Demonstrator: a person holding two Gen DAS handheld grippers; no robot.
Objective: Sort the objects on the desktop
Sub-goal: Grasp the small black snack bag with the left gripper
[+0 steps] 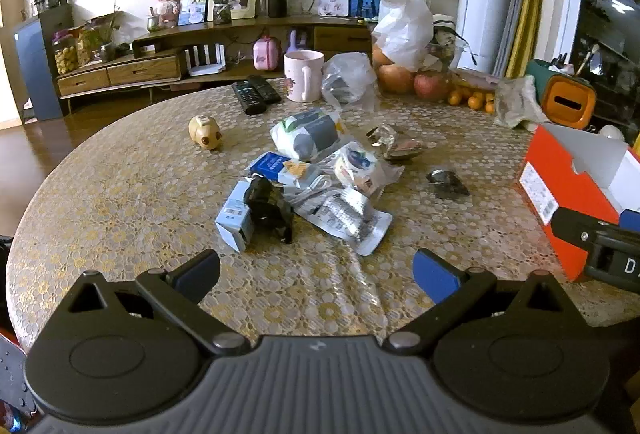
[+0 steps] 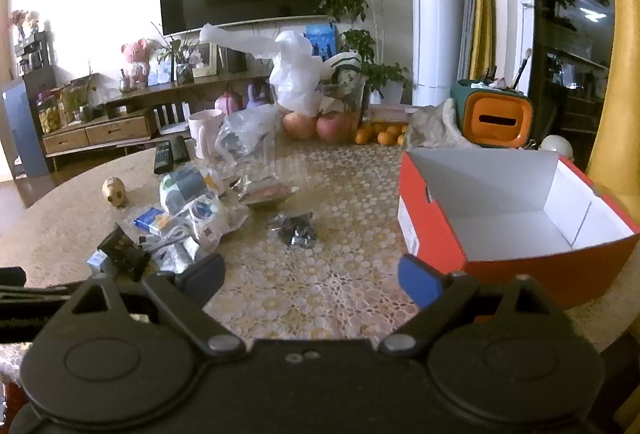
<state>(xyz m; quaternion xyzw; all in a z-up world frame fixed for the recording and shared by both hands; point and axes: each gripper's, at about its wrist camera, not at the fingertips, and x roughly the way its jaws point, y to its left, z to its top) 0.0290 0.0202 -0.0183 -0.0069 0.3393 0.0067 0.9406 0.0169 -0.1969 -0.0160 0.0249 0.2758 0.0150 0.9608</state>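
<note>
Our left gripper (image 1: 316, 276) hangs spread wide over the lace-patterned tablecloth (image 1: 120, 193), nothing between its matte black arms and blue pads. Just ahead we see a heap of crinkled plastic packets (image 1: 344, 209), a small pale-blue carton (image 1: 236, 222) and a glossy black wrapper (image 1: 268, 205). Our right gripper (image 2: 312, 280) is equally spread and empty, near the open red cardboard box (image 2: 440, 234) with its smooth white interior.

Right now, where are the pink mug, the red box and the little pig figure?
pink mug (image 1: 303, 75), left wrist view, front of its body.
red box (image 2: 436, 234), right wrist view, red outer side wall.
pig figure (image 1: 205, 131), left wrist view, its back.
</note>
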